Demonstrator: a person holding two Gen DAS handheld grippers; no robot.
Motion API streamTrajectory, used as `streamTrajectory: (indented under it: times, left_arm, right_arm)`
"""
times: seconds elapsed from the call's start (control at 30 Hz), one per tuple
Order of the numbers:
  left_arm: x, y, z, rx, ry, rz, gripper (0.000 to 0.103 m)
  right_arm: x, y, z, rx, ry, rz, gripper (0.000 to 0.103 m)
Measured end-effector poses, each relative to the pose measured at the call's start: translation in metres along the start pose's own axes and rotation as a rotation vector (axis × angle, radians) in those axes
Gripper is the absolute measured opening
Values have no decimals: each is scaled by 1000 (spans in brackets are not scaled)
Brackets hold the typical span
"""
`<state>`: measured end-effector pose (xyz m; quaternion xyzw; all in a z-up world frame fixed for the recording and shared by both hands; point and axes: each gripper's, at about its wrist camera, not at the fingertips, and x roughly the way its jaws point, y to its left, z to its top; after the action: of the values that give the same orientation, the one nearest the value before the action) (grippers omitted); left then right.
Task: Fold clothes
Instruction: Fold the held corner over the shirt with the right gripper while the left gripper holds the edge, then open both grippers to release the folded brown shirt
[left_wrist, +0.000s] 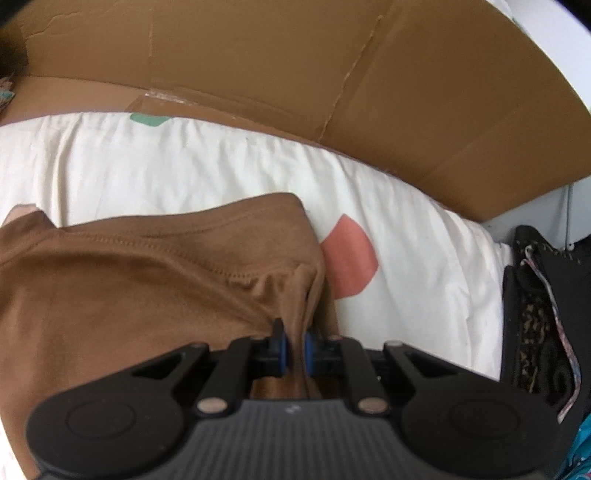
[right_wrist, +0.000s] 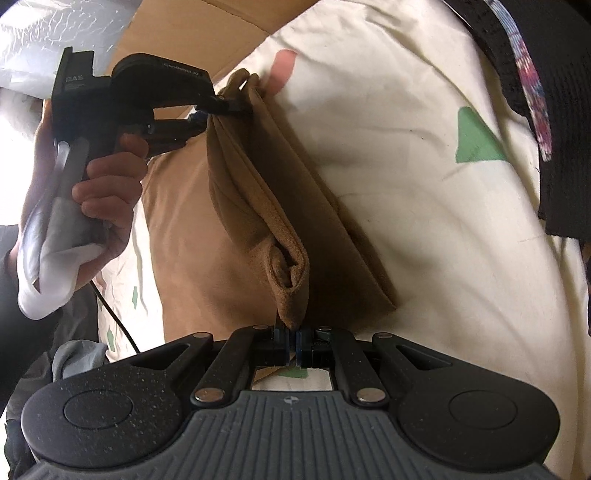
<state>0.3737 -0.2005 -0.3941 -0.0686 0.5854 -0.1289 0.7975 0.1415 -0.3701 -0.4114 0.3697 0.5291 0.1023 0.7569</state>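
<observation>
A brown garment (left_wrist: 147, 280) lies on a white bedsheet (left_wrist: 184, 162) with coloured shapes. In the left wrist view my left gripper (left_wrist: 294, 347) is shut on a bunched fold of its edge, the cloth pinched between the blue pads. In the right wrist view my right gripper (right_wrist: 293, 341) is shut on a corner of the brown garment (right_wrist: 258, 192), which is lifted into a folded ridge. At the far end of that ridge the left gripper (right_wrist: 225, 109) clamps the other corner, held by a hand (right_wrist: 107, 184).
A cardboard sheet (left_wrist: 332, 74) stands behind the bed. Dark patterned fabric (left_wrist: 543, 314) lies at the bed's right edge, and dark fabric with a coloured strap (right_wrist: 532, 74) shows in the right wrist view. A thin black cable (right_wrist: 114, 317) trails over the sheet.
</observation>
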Motion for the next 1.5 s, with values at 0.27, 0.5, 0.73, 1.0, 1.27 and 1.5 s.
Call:
streamTrajectory:
  times: [0.27, 0.5, 0.73, 1.0, 1.27, 1.5]
  left_arm:
    - [1, -7, 3, 2, 12, 10, 11]
    - [0, -15, 14, 52, 55, -20, 22]
    - [-33, -12, 19, 146, 63, -36, 22]
    - [-36, -10, -7, 300, 84, 8, 22]
    - [-20, -17, -27, 381, 125, 3, 22]
    - [6, -25, -25, 361, 124, -3, 22]
  right_arm:
    - [2, -3, 1, 5, -3, -5, 1]
    - [5, -11, -5, 21, 7, -12, 1]
    - [-3, -10, -5, -4, 3, -7, 4]
    - [-19, -17, -2, -6, -26, -45, 7]
    - [-18, -14, 1, -23, -25, -73, 9]
    - [-25, -15, 3, -33, -34, -101, 12]
